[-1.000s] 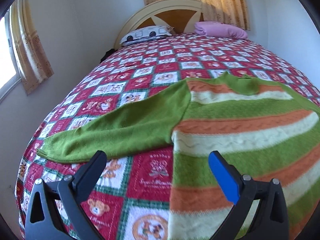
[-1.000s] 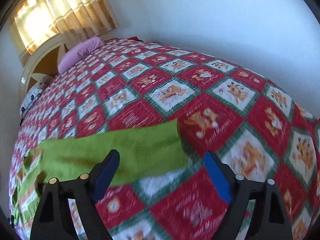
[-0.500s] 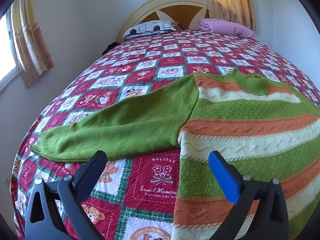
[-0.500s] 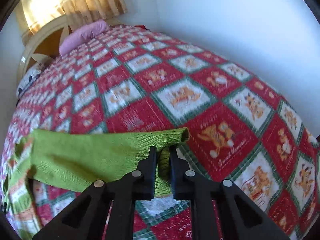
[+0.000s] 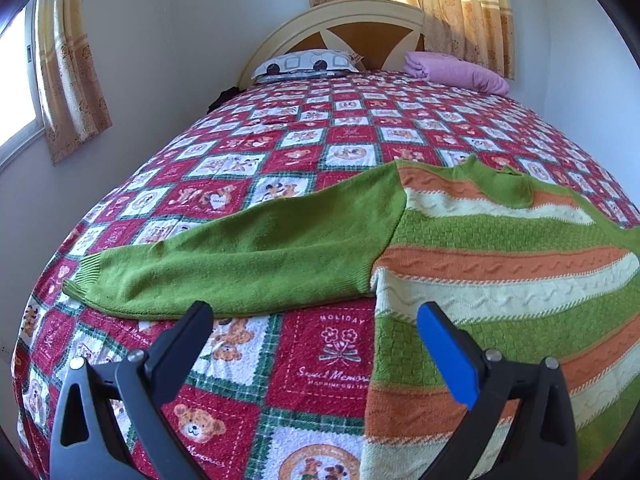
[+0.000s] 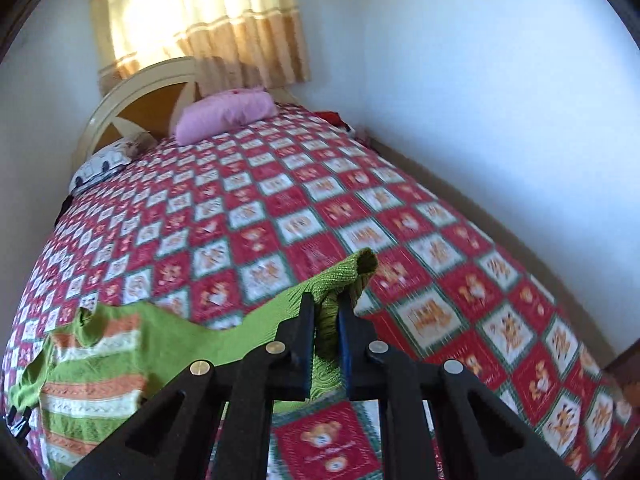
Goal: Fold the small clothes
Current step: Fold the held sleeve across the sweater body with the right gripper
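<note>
right tool [image 6: 325,312] pinches sweater cuff [image 6: 356,270], lifted off bedspread [image 6: 440,272].

Sweater [image 5: 480,264]: fuzzy cable-textured knit. Bedspread [image 5: 320,360]: nubby terry cloth. Headboard [image 5: 360,20]: glossy painted wood.

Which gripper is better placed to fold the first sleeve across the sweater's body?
Right. The right gripper is shut on a sleeve cuff, lifted off the bedspread; the left gripper hangs open, holding nothing.
</note>
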